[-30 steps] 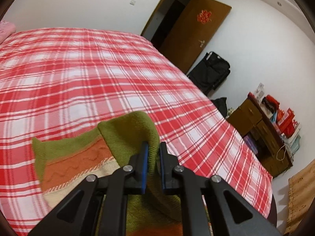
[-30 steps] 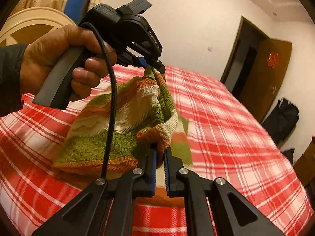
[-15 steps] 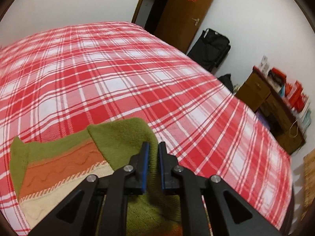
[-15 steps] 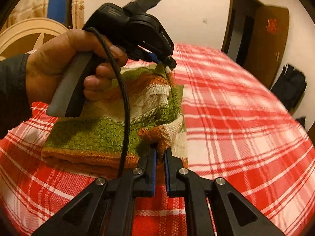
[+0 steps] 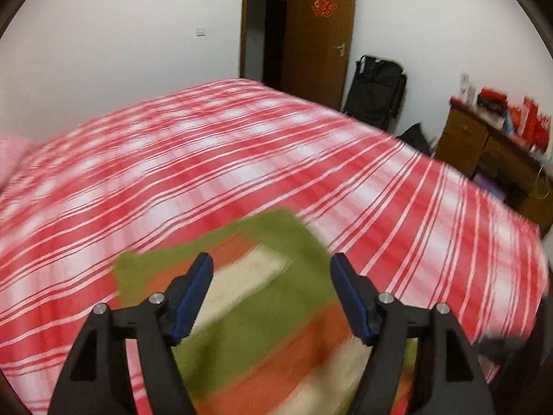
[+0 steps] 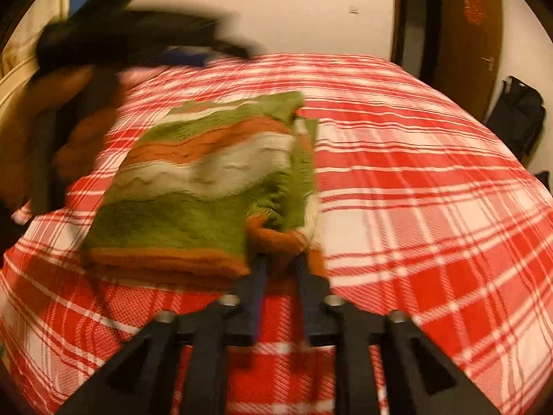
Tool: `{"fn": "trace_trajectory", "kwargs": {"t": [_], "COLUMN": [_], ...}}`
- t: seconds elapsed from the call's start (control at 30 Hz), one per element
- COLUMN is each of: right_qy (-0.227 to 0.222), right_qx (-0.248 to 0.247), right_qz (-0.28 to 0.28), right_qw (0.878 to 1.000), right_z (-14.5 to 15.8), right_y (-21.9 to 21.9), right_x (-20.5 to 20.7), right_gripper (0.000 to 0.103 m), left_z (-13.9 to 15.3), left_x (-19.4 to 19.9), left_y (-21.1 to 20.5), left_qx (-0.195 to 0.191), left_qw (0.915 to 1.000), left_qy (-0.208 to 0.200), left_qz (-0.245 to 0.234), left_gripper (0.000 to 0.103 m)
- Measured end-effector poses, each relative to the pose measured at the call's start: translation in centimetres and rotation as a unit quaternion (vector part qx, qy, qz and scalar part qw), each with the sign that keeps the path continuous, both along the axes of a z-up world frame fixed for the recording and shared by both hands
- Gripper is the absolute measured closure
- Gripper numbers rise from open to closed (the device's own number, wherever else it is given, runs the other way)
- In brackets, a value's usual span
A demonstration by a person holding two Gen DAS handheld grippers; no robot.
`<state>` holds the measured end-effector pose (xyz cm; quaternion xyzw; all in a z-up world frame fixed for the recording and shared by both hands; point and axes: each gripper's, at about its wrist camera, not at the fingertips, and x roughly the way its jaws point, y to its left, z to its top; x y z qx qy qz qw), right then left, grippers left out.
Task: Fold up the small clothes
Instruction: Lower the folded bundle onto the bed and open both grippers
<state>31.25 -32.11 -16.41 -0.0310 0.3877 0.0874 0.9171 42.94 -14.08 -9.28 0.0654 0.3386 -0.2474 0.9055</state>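
A small knitted garment (image 6: 207,176) with green, orange and cream stripes lies folded flat on the red plaid bed (image 6: 414,190). It also shows blurred in the left wrist view (image 5: 255,314). My left gripper (image 5: 271,276) is open above the garment and holds nothing; in the right wrist view it is a dark blur (image 6: 131,38) held by a hand at the upper left. My right gripper (image 6: 280,269) has its jaws a narrow gap apart at the garment's near orange corner (image 6: 283,238), which sits between the fingers.
A brown door (image 5: 321,34) stands open at the back. A black suitcase (image 5: 376,93) leans on the wall beside it. A wooden dresser (image 5: 490,152) with red items stands at the right. A pink pillow (image 5: 10,152) lies at the bed's left edge.
My left gripper has opened and let go of the garment's edge, which has dropped flat onto the bed. My right gripper's jaws have parted slightly at the corner. Both views are blurred by motion.
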Motion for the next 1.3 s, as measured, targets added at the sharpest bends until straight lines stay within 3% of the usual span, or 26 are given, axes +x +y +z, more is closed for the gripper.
{"fn": "trace_trajectory", "kwargs": {"t": [0.17, 0.27, 0.37, 0.47, 0.53, 0.6, 0.73, 0.93, 1.1, 1.17, 1.3], "right_qy": [-0.053, -0.074, -0.032, -0.009, 0.024, 0.068, 0.067, 0.053, 0.047, 0.067, 0.080], "right_qx": [0.016, 0.054, 0.081, 0.029, -0.026, -0.002, 0.011, 0.013, 0.064, 0.062, 0.042], "right_qz": [-0.027, 0.023, 0.090, 0.072, 0.030, 0.009, -0.001, -0.015, -0.014, -0.012, -0.009], "right_qw": [0.998, 0.996, 0.992, 0.997, 0.999, 0.998, 0.998, 0.998, 0.997, 0.996, 0.996], "right_z": [3.7, 6.2, 6.2, 4.3, 1.9, -0.1, -0.3, 0.2, 1.2, 0.4, -1.4], "right_y": [-1.4, 0.6, 4.0, 6.3, 6.2, 4.2, 1.9, 1.4, -1.0, -1.3, -1.5], "right_x": [0.4, 2.5, 6.6, 10.7, 13.0, 13.9, 12.3, 11.8, 7.5, 6.5, 4.9], "right_gripper": [0.057, 0.057, 0.057, 0.057, 0.057, 0.057, 0.055, 0.053, 0.053, 0.083, 0.085], "left_z": [-2.4, -4.4, -6.3, -7.4, -7.7, -7.7, -8.7, -8.9, -8.9, -9.1, -9.3], "left_x": [-4.6, -6.4, -6.9, -6.5, -6.4, -6.6, -7.1, -7.1, -7.5, -7.5, -7.5], "left_y": [4.4, 4.7, 4.2, 4.2, 4.6, 4.9, 4.6, 5.1, 5.2, 5.3, 5.3], "left_qx": [0.026, 0.034, 0.029, 0.020, 0.012, 0.003, 0.011, -0.008, -0.003, -0.005, -0.006], "left_qw": [0.9989, 0.9985, 0.9981, 0.9968, 0.9964, 0.9963, 0.9967, 0.9955, 0.9962, 0.9958, 0.9953], "left_qy": [-0.002, 0.013, 0.037, 0.057, 0.062, 0.069, 0.073, 0.082, 0.077, 0.078, 0.084], "left_qz": [0.038, 0.042, 0.038, 0.052, 0.056, 0.051, 0.032, 0.046, 0.042, 0.047, 0.048], "left_gripper": [0.023, 0.023, 0.023, 0.023, 0.021, 0.021, 0.017, 0.016, 0.016, 0.012, 0.011]}}
